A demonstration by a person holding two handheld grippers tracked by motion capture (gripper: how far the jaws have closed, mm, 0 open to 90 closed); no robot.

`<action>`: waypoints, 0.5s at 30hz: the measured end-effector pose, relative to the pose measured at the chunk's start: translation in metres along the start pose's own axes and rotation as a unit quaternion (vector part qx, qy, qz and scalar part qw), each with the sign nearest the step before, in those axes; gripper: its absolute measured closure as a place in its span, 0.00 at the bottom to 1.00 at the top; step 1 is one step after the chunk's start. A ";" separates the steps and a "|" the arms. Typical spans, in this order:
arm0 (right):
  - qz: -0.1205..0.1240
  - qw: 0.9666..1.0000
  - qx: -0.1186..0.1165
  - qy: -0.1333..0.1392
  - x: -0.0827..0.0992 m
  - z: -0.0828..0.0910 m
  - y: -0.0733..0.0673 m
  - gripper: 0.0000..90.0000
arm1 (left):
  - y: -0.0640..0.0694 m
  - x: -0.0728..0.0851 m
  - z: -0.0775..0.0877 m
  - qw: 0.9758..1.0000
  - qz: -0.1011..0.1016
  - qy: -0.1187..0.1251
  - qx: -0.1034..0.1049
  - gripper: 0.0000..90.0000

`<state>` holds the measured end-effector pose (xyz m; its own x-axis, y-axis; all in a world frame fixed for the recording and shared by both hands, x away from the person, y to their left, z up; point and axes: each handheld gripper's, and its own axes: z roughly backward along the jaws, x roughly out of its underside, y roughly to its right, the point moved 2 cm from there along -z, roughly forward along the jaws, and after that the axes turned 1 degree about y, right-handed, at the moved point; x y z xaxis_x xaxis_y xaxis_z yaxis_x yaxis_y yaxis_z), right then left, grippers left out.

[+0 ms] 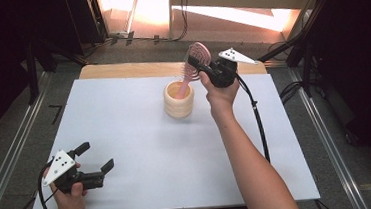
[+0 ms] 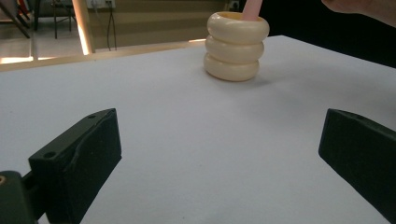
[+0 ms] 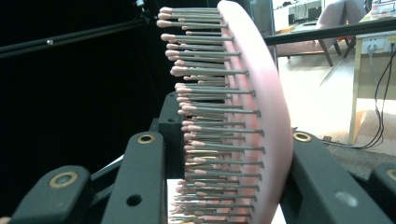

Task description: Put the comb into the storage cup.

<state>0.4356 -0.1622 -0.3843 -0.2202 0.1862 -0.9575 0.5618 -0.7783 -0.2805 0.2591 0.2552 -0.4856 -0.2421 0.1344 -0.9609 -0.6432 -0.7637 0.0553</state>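
A pink hairbrush [image 1: 195, 63] stands tilted with its handle down in a cream ribbed cup [image 1: 178, 99] at the back middle of the white table [image 1: 142, 153]. My right gripper [image 1: 199, 65] is shut on the brush head; in the right gripper view the bristles [image 3: 210, 121] and pink back [image 3: 271, 116] sit between the two black jaws. My left gripper [image 1: 96, 157] rests open near the front left corner, nothing between its fingers [image 2: 79, 158]. The left gripper view looks across the table at the cup [image 2: 236, 46] with the pink handle [image 2: 252, 9] rising from it.
A wooden strip [image 1: 120, 70] runs along the table's far edge. Metal rails [image 1: 7, 163] flank the table on both sides. A black cable [image 1: 260, 123] trails from the right gripper along the forearm. Dark stands rise at the back right.
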 end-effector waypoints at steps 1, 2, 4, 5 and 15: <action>0.001 1.000 0.001 -0.001 0.001 -0.001 0.000 0.70 | 0.000 0.000 0.000 1.000 0.000 0.000 0.000 0.00; 0.001 1.000 0.001 -0.002 0.002 -0.001 0.000 0.70 | 0.000 0.000 0.000 1.000 -0.001 0.000 0.000 0.00; 0.001 1.000 0.002 -0.004 0.003 -0.002 -0.001 0.70 | 0.000 0.000 0.000 1.000 -0.001 0.000 0.000 0.00; 0.002 1.000 0.001 -0.004 0.004 -0.003 -0.001 0.70 | 0.000 0.000 0.000 1.000 -0.001 0.000 0.000 0.00; -0.011 1.000 0.008 -0.016 0.021 -0.005 0.008 0.70 | 0.000 0.000 0.000 1.000 0.001 0.000 0.001 0.00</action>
<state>0.4393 -0.1621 -0.4071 -0.2573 0.1851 -0.9485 0.5432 -0.7840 -0.3003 0.2593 0.2550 -0.4857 -0.2426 0.1328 -0.9610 -0.6441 -0.7628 0.0572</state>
